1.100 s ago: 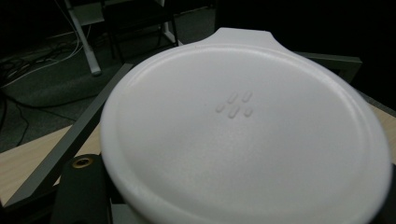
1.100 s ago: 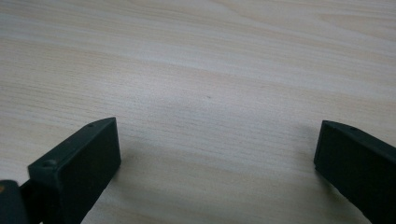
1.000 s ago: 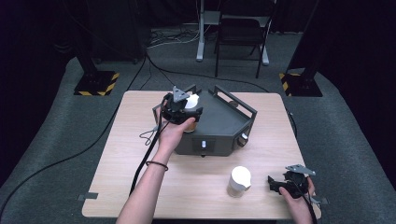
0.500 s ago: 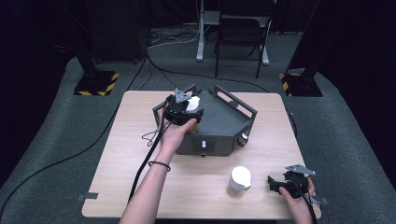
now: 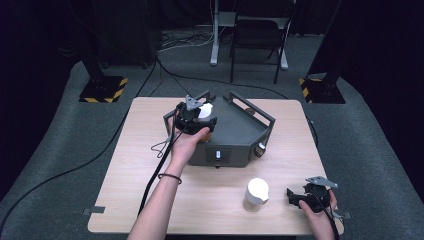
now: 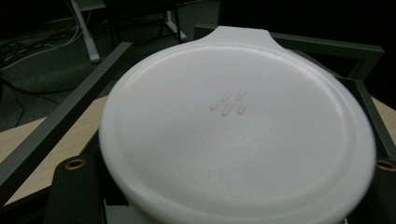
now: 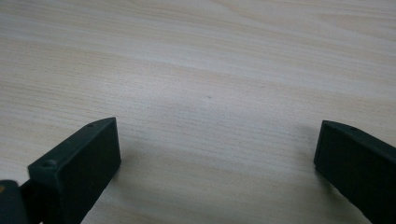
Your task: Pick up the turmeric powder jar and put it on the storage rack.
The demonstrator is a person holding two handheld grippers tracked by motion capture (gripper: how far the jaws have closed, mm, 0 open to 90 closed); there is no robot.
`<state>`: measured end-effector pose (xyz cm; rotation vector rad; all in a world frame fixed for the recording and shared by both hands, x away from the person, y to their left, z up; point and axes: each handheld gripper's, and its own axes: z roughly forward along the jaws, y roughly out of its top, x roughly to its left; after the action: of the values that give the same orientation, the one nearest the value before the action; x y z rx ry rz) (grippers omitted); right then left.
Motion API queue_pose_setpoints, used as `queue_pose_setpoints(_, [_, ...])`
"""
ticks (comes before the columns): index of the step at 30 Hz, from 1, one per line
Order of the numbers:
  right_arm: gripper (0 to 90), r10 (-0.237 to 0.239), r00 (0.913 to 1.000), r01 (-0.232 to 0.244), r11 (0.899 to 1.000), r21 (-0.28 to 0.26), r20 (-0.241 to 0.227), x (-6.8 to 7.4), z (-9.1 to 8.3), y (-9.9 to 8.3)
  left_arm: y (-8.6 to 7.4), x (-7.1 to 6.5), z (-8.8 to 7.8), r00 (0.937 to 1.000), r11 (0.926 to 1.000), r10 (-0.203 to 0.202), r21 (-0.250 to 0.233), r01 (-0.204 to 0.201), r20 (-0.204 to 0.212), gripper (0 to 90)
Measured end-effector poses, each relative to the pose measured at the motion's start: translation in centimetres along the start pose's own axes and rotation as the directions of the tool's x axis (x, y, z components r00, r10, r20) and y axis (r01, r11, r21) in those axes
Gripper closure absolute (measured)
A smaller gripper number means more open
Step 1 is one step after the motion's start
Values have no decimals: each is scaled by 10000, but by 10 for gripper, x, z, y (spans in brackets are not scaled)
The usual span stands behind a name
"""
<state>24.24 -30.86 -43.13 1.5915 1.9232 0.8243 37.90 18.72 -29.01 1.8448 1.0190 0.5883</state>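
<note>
1. Wooden table (image 5: 150, 200) carries a dark grey frame device (image 5: 235, 135) at its far middle.
2. White lidded cup (image 5: 256, 194) stands near right, apart from the right gripper (image 5: 295, 196), whose jaws are spread wide and empty.
3. White lid (image 6: 238, 130) sits between the left gripper (image 5: 197, 112) jaws over the device's far left; they have just been easing apart, and whether they clamp it I cannot tell.

Bare forearms, black hand-held grippers

The left hand-held gripper (image 5: 196, 111) and right hand-held gripper (image 5: 296, 196) are black, each topped by a grey three-cornered plate and trailing a black cable. A thin dark band (image 5: 169, 176) circles the left wrist; no sleeves show.
</note>
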Motion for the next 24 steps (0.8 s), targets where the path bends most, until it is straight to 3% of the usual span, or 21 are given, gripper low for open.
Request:
queue_pose_setpoints(4, [0,-4,10000,4,10000,-1,-4,0,0,0,-1,1,-1,9999,10000,-38,29,37,129,228])
queue_pose_setpoints(11, [0,-6,10000,6,10000,-1,-6,0,0,0,-4,-3,-8,9999,9999,133,-40,-133,11,151])
queue_pose_setpoints(14, [0,-23,10000,23,10000,1,-19,0,0,0,-5,-1,-13,9999,9999,67,-136,-66,90,132])
queue_pose_setpoints(24, [0,-20,10000,20,10000,-5,-28,0,1,1,-7,-3,-31,9990,9987,430,-284,-428,88,110])
